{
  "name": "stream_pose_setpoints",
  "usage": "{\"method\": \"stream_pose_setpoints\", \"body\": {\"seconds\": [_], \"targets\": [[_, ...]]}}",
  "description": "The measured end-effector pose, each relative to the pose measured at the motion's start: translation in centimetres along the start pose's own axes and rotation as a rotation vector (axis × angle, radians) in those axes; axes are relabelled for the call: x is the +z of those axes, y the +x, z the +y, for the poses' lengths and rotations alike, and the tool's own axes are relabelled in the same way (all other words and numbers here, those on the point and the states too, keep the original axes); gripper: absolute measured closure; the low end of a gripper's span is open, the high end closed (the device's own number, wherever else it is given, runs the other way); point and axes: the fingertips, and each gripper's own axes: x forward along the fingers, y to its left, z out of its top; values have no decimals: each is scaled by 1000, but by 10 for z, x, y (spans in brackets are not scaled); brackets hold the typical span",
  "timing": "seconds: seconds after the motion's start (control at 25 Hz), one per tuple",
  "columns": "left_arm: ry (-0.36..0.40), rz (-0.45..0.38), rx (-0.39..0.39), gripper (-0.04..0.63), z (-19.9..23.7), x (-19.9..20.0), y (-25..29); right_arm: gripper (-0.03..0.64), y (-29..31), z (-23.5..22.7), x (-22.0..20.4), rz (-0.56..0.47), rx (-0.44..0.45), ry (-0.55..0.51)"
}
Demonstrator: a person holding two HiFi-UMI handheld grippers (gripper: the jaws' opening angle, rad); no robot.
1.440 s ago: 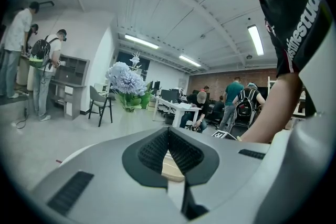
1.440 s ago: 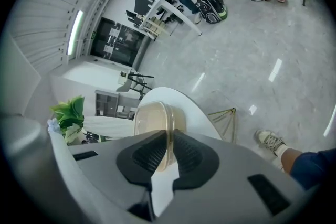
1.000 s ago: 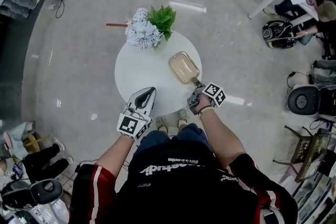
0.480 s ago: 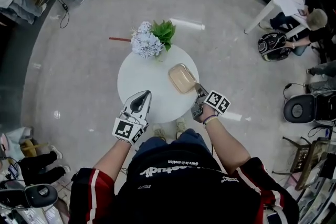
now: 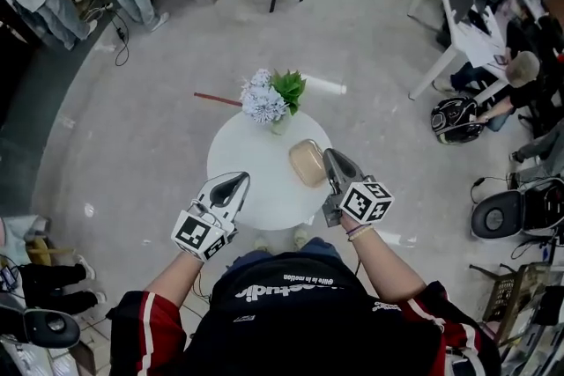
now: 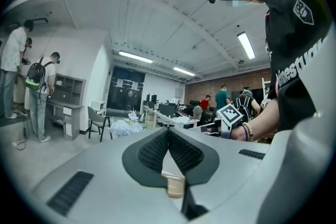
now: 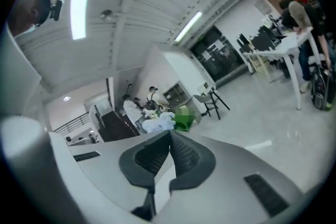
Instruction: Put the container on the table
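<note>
Resting on the table (image 5: 256, 167), the container (image 5: 306, 164) lies free. The left gripper (image 5: 239, 179) has its jaws together, empty. The right gripper (image 5: 331, 155), seemingly just beside it, is closing on nothing.

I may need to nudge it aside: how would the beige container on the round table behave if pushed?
The container looks low and wide, so it would probably slide, not tip. It seems to be thin plastic, so likely light. It sits near the edge of the table, so a push could send it off.

The counter (image 5: 249, 180) lies bare on its left and near parts. Flowers (image 5: 269, 99) block its far edge, and the container (image 5: 307, 163) takes its right side.
</note>
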Motion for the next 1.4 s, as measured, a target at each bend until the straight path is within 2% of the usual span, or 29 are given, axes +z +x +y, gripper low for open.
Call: {"method": "stream_pose_setpoints", "body": {"seconds": [0.36,0.44,0.6,0.84,1.08,1.28,1.4], "targets": [[50,-69,35,572,-8,58,-32,600,-32,130,41,-71,245,-284],[25,-95,58,572,-6,65,-35,600,-39,152,46,-83,286,-320],[-41,-140,73,572,-12,81,-38,600,-42,181,54,-100,339,-326],[11,-130,50,572,-28,89,-39,600,-41,201,49,-79,360,-336],[39,-118,66,572,-26,90,-37,600,-39,212,39,-46,359,-419],[52,-104,49,572,-29,90,-38,601,-33,214,39,-49,348,-420],[26,-105,47,572,-25,89,-36,601,-30,212,42,-46,339,-422]]}}
